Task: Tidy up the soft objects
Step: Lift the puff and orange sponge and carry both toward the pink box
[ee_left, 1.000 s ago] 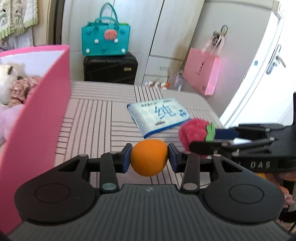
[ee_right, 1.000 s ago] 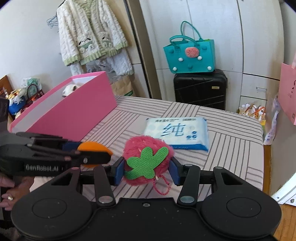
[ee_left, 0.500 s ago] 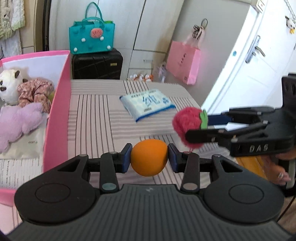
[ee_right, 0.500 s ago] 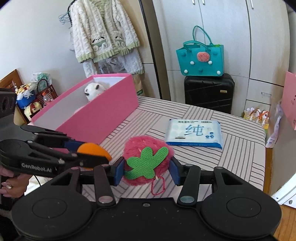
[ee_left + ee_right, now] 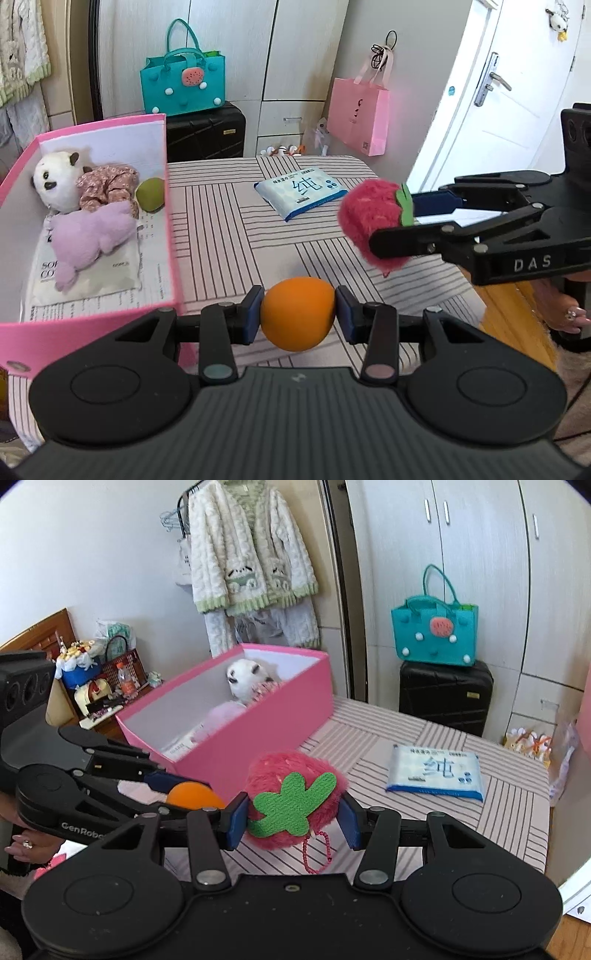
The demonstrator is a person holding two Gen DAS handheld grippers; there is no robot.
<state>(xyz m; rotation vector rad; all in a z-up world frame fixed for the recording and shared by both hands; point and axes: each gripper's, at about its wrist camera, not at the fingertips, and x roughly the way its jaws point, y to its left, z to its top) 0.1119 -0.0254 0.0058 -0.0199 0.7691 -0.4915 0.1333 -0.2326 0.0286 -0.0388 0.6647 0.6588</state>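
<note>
My left gripper (image 5: pixel 298 314) is shut on an orange soft ball (image 5: pixel 297 313), held above the striped table (image 5: pixel 229 229) just right of the pink box (image 5: pixel 168 221). My right gripper (image 5: pixel 293 818) is shut on a fuzzy red strawberry plush (image 5: pixel 295 775) with a green felt leaf and a bead loop hanging below. In the left wrist view that strawberry plush (image 5: pixel 369 221) hangs to the right of the ball. Inside the box lie a panda plush (image 5: pixel 55 181), a floral doll (image 5: pixel 107 184), a purple plush (image 5: pixel 88 240) and a green ball (image 5: pixel 150 194).
A blue-and-white tissue pack (image 5: pixel 301 192) lies on the far part of the table. Behind stand a black suitcase (image 5: pixel 205 133) with a teal bag (image 5: pixel 183 81) on top, and a pink bag (image 5: pixel 356 118). The table's right edge drops to a wooden floor (image 5: pixel 509 317).
Both grippers have risen and pulled back with their loads still held. The inside of the pink box and its plush toys have come into view.
</note>
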